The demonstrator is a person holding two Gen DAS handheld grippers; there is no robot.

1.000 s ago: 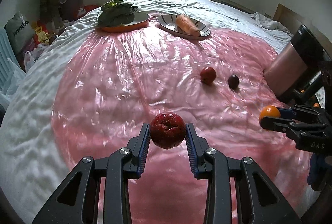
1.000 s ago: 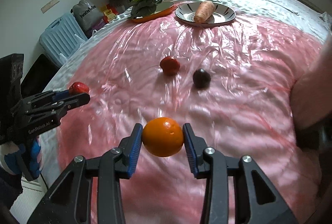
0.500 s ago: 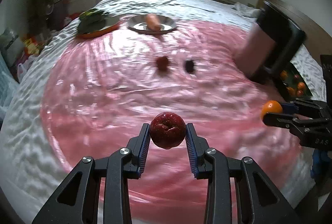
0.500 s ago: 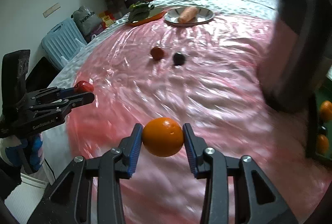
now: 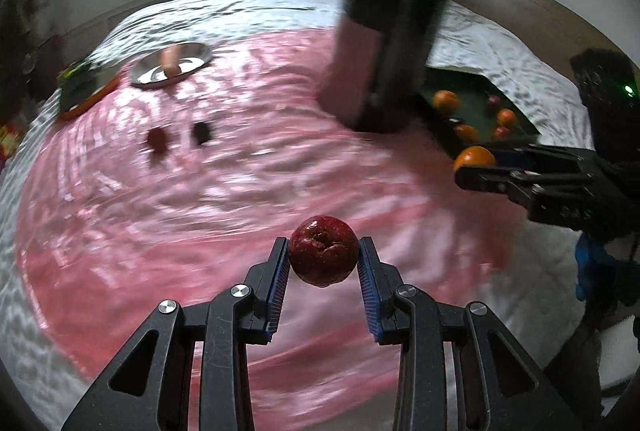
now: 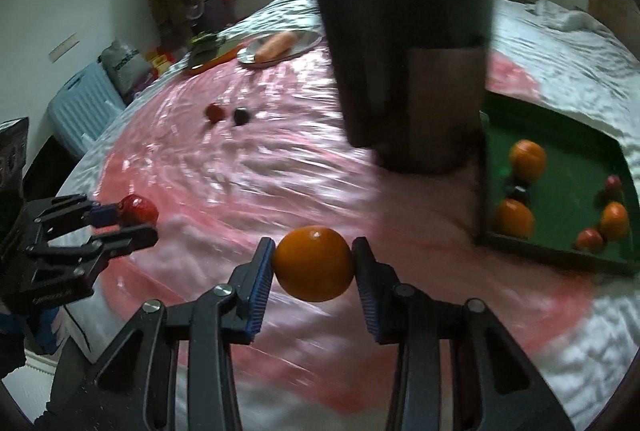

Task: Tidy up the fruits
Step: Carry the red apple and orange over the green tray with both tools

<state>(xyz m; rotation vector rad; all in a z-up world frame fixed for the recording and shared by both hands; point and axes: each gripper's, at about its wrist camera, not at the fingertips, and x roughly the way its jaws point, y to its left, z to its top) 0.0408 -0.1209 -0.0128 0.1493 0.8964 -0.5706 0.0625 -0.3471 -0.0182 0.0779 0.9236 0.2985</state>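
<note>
While both hover above the pink plastic sheet [image 5: 200, 199], left claw [image 5: 323, 259] clamped on dark red apple [image 5: 323, 250], right claw [image 6: 314, 263] clamped on round orange [image 6: 313, 263], green tray [image 6: 572, 171] of fruit nearby.

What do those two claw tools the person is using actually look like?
Both the left gripper and the right gripper are black, angular frames with triangular cut-outs and silver screws. The jaws carry ribbed blue pads. White lettering marks the left one's side, and blue gloves show behind both.
</note>
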